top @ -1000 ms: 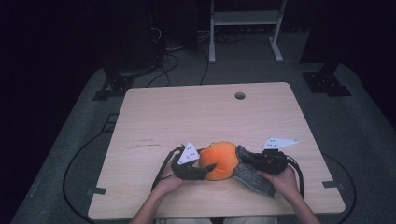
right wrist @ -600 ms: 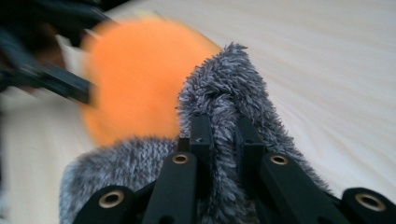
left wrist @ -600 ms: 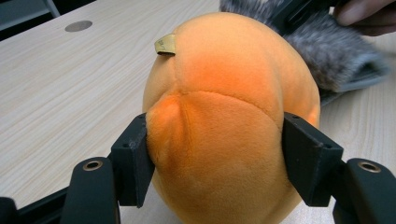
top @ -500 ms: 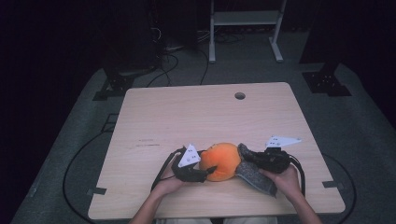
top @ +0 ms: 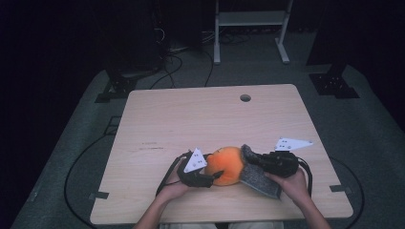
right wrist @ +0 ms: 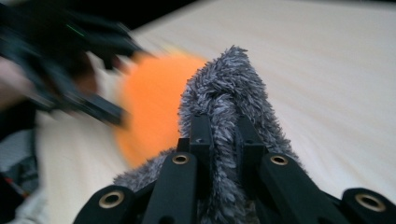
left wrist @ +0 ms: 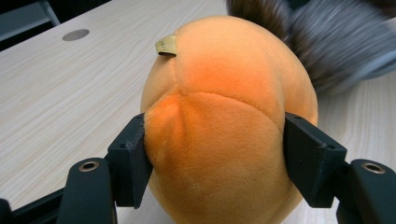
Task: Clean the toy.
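High view first: a person sits at the near edge of a pale wooden table [top: 210,119], forearms coming in from below, a gripper in each hand. Between the two hands, close to the near edge and a bit right of the middle, sits a round orange plush [top: 227,164]. The left gripper [top: 205,180] has it from the left side, and the right gripper [top: 255,162] comes in from the right with a grey fuzzy cloth [top: 260,180] that hangs down to the tabletop right beside the plush, touching its right side.

Left gripper view shows the hold plainly: the two black jaws stand partly apart with the plush [left wrist: 224,135] between them, each pad pressed into its soft side. They have just eased a little wider, yet the pads are still dented into the fabric. A small tan tag [left wrist: 166,45] sticks out near the top of the plush, and the cloth [left wrist: 327,42] is a blur behind it.

Right gripper view shows that claw nearly closed, pinching a fold of the cloth [right wrist: 224,107], which stands up between the jaws. Beyond it the plush [right wrist: 149,107] is an orange blur.

A round hole [top: 245,98] sits in the table's far side.
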Available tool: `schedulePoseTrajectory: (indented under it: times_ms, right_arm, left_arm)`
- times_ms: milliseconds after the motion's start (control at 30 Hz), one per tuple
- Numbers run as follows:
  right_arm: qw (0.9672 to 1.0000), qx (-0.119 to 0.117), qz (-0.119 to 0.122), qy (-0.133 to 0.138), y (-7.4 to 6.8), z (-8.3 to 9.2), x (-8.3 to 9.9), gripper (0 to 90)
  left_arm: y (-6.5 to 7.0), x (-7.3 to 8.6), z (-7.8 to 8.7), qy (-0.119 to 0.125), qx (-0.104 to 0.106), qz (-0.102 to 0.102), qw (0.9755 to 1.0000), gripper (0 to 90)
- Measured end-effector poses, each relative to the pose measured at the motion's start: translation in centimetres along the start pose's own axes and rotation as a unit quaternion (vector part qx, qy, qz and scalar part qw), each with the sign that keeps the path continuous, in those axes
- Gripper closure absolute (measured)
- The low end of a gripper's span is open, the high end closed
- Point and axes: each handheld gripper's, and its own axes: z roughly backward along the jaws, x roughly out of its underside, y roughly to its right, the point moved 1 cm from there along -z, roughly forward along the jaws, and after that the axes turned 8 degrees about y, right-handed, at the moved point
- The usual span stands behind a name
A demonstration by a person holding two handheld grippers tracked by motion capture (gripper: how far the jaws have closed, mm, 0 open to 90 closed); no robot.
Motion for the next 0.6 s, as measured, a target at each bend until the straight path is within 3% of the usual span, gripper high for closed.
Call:
schedulePoseTrajectory:
  times_ms: [67,133,267,400,467,533,600]
  right_arm:
    - [0.9995,-0.025,0.015,0.013,-1.2,-0.2,-0.7,80.3]
    - [0.9990,-0.029,0.033,0.004,-1.9,-0.8,-0.8,80.2]
    - [0.9990,-0.012,0.038,-0.019,-1.0,-1.5,0.5,80.3]
    - [0.9983,0.033,0.032,-0.035,0.1,-0.6,0.6,80.3]
    - [0.9988,0.021,0.039,-0.022,-0.6,-0.4,0.1,80.3]
    - [0.9985,-0.008,0.055,-0.005,-1.8,-0.5,-0.5,80.3]
    - [0.9968,-0.013,0.077,-0.013,-2.7,-1.1,-0.8,80.3]
  left_arm:
    - [0.3,-0.2,-0.1,-0.003,-0.002,-0.009,1.0000,31.7]
    - [0.6,-0.4,-0.2,0.000,0.003,-0.015,0.9999,31.5]
    - [0.6,-0.4,-0.3,0.009,0.014,0.000,0.9999,27.6]
    - [0.7,-0.4,-0.4,0.007,0.009,-0.004,0.9999,28.7]
    - [0.9,-0.5,-0.5,0.007,0.009,-0.011,0.9999,28.8]
    - [1.0,-0.6,-0.6,0.007,0.009,-0.016,0.9998,29.0]
    - [1.0,-0.6,-0.4,0.009,0.017,-0.014,0.9997,28.0]
